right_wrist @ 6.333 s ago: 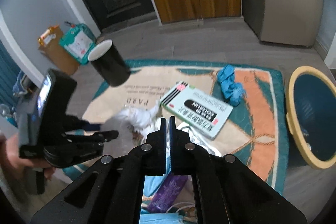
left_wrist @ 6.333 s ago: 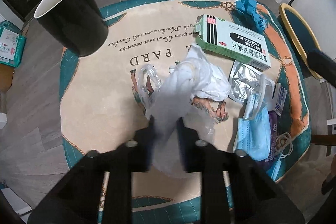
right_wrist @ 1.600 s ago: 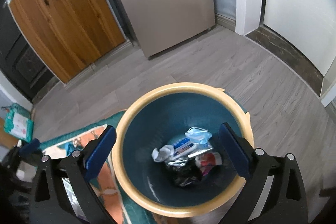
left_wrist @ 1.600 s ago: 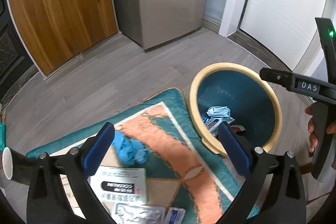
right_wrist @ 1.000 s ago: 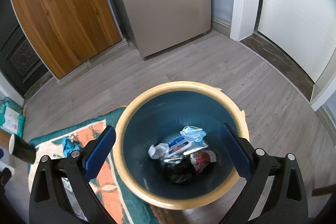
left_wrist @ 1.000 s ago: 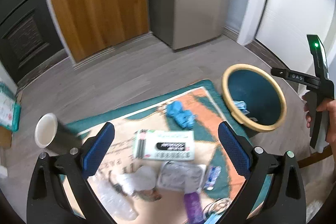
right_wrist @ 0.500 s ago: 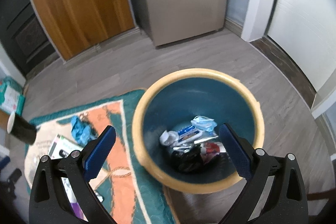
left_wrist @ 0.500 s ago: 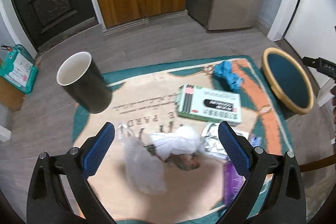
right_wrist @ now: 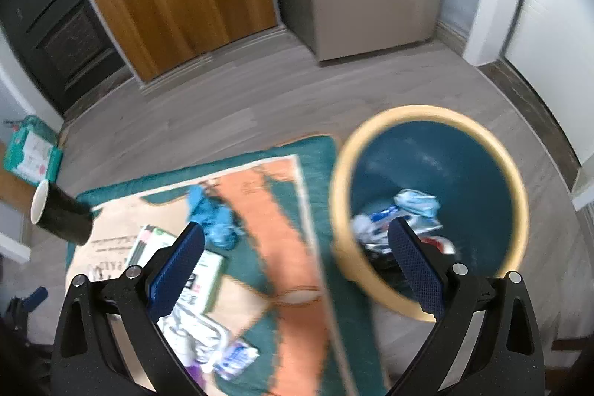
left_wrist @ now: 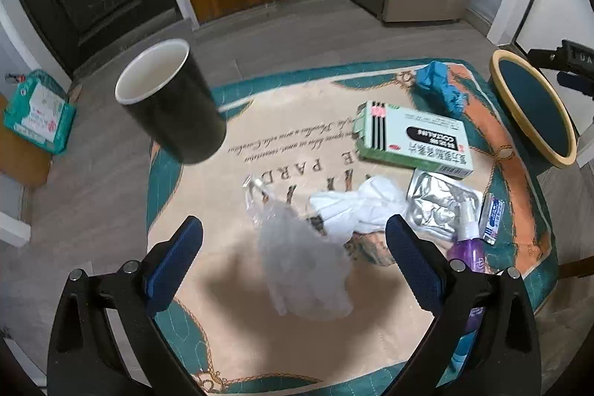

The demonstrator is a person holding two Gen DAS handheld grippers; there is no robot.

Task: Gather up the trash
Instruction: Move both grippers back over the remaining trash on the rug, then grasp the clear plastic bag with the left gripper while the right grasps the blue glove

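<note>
My left gripper [left_wrist: 293,262] is open and empty above the table, over a clear plastic bag [left_wrist: 302,270] and crumpled white tissue [left_wrist: 360,206]. A green and white medicine box [left_wrist: 412,140], a foil pack [left_wrist: 441,206], a blue glove [left_wrist: 440,86], a purple spray bottle [left_wrist: 466,247] and a black paper cup [left_wrist: 170,101] also lie or stand there. My right gripper [right_wrist: 297,266] is open and empty between the table and the teal bin [right_wrist: 430,203], which holds several pieces of trash [right_wrist: 401,210].
The table wears a teal, cream and orange cloth [left_wrist: 237,333]. The bin's yellow rim [left_wrist: 534,110] shows at the table's right side. A green packet [left_wrist: 37,110] sits on a cardboard box at the left. Wooden doors and a grey cabinet stand behind.
My left gripper has swung from the bin back over the table and come down closer to the plastic bag. My right gripper has moved left, away from over the bin. Both stay open.
</note>
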